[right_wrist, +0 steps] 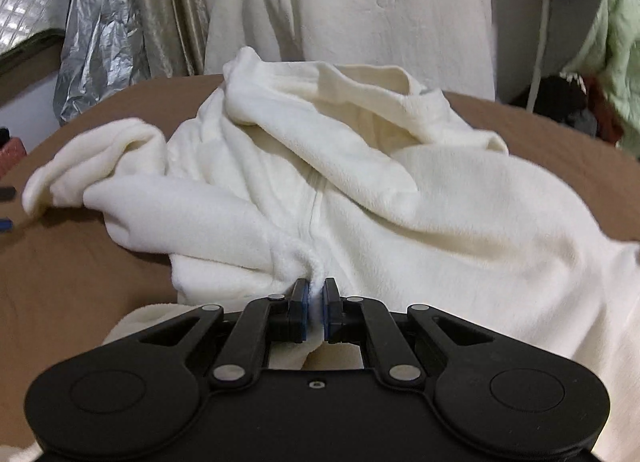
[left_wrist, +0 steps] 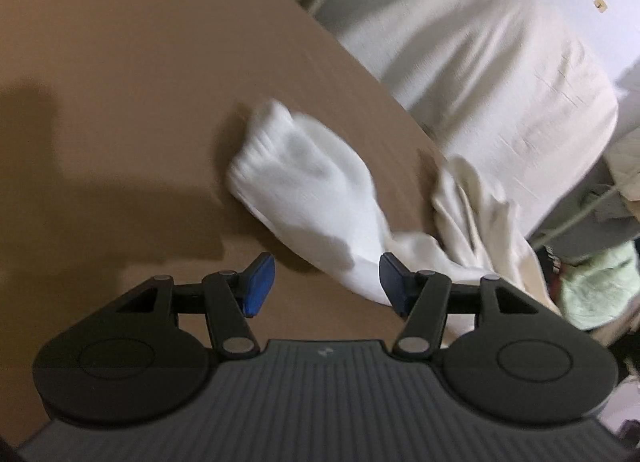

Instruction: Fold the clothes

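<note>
One claw point(right_wrist: 316, 302) pinches cream fleece point(right_wrist: 360, 198); no legible writing.

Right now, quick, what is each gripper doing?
Left gripper: open, holding nothing; the sleeve lies just ahead.
Right gripper: closed on the fleece.

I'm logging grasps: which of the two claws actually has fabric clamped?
The right claw: its pads are shut on a bunched ridge of the cream fleece garment. The left claw stands wide open, its sleeve merely lying between the pads.
</note>
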The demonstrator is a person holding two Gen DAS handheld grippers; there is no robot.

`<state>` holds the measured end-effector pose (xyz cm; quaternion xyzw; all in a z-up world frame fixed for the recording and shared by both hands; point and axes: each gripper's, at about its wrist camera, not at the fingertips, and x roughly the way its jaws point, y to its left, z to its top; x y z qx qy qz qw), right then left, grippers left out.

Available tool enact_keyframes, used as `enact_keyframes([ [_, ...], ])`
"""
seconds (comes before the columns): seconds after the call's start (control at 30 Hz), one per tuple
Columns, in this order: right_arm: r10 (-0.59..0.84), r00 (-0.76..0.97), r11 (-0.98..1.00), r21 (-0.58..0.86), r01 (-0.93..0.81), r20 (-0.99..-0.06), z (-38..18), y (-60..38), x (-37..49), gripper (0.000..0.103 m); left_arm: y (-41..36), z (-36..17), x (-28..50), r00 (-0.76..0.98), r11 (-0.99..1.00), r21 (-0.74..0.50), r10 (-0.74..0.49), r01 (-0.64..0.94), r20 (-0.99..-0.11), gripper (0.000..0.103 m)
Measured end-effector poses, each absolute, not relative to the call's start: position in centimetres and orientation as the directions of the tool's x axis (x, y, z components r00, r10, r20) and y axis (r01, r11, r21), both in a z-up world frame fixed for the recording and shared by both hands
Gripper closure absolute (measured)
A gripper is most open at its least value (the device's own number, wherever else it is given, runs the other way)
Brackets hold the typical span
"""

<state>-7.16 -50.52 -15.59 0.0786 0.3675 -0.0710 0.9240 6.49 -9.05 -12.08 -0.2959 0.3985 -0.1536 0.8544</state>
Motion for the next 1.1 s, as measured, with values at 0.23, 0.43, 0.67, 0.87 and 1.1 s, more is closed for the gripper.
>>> enact_keyframes([
  [0.23, 0.013, 0.731, 0.96, 0.213, 0.181, -0.682, -15.7, -51.5, -7.4, 0.096, -12.3, -15.2, 10.7, 0.552, 0.744, -0.669, -0.553, -0.011, -0.624, 0.099],
  [0.43, -0.037, 0.751, 0.991, 0.074, 0.113, -0.659, -14.6, -50.0, -7.5, 0.096, -16.0, -8.8, 13.0, 0.592, 0.815, -0.571, -0.508, 0.096, -0.626, 0.096],
  [0.67, -0.108, 0.704, 0.988, 0.003, 0.154, -0.702, -15.8, -50.5, -6.5, 0.096, -20.9, -4.4, 17.9, 0.664, 0.852, -0.505, -0.459, 0.141, -0.59, 0.081],
  [0.87, -0.121, 0.673, 0.984, -0.002, 0.176, -0.73, -16.0, -50.9, -6.4, 0.096, -18.6, -6.1, 14.7, 0.802, 0.926, -0.354, -0.309, 0.13, -0.511, 0.039],
  [1.1, -0.127, 0.662, 0.983, -0.006, 0.181, -0.739, -16.3, -50.6, -6.1, 0.096, -14.6, -11.5, 11.5, 0.668, 0.905, -0.391, -0.396, 0.168, -0.63, 0.035],
])
